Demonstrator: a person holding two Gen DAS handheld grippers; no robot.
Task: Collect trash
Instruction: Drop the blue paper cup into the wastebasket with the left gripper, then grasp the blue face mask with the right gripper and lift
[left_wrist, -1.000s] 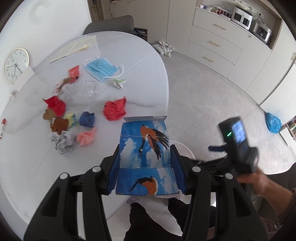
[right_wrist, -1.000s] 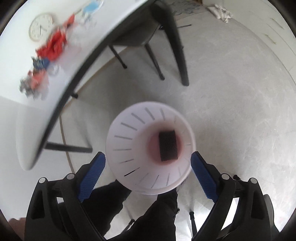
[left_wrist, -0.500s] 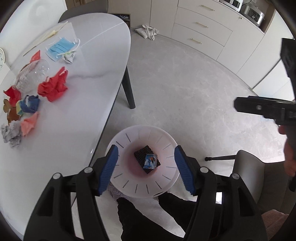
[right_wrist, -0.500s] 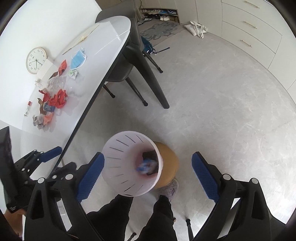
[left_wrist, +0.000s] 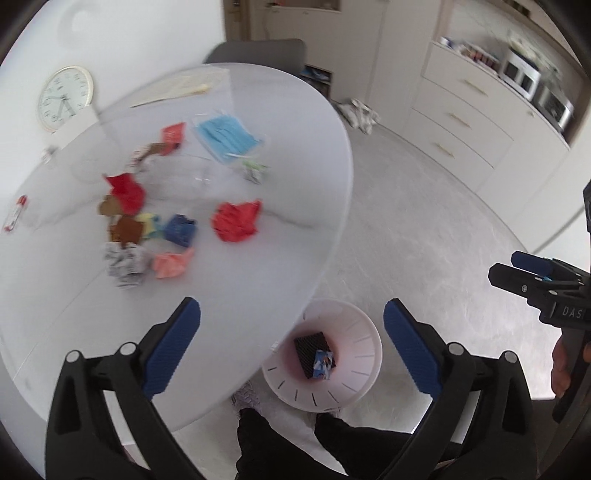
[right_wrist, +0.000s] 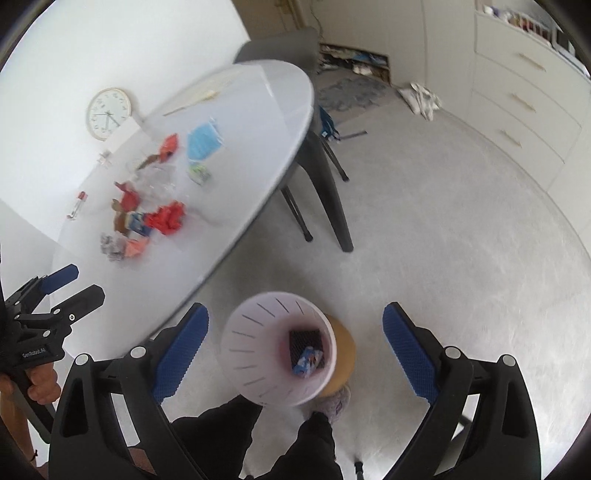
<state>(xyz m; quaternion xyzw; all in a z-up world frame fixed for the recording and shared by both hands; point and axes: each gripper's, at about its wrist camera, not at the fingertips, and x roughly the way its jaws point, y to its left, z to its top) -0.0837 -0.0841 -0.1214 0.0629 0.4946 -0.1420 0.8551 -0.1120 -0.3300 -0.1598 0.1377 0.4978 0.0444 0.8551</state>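
The left hand-held gripper (left_wrist: 291, 347) is opening its jaws with nothing between them. The right hand-held gripper (right_wrist: 295, 347) is standing wide and empty above the white bin (right_wrist: 258, 369). Beside the bin, crumpled trash (left_wrist: 236, 221) is lying on the worktop (left_wrist: 258, 266). A blue printed wrapper (left_wrist: 323, 363) is lying inside the bin.

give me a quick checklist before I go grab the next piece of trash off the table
1. Left gripper empty, jaws opening: ok.
2. Right gripper open, empty: ok.
3. Blue printed wrapper landed inside the white bin: ok.
4. Trash left on the white table, such as the red crumpled paper and pink wad: ok.
5. Which piece is nearest: cannot tell, view is blurred.
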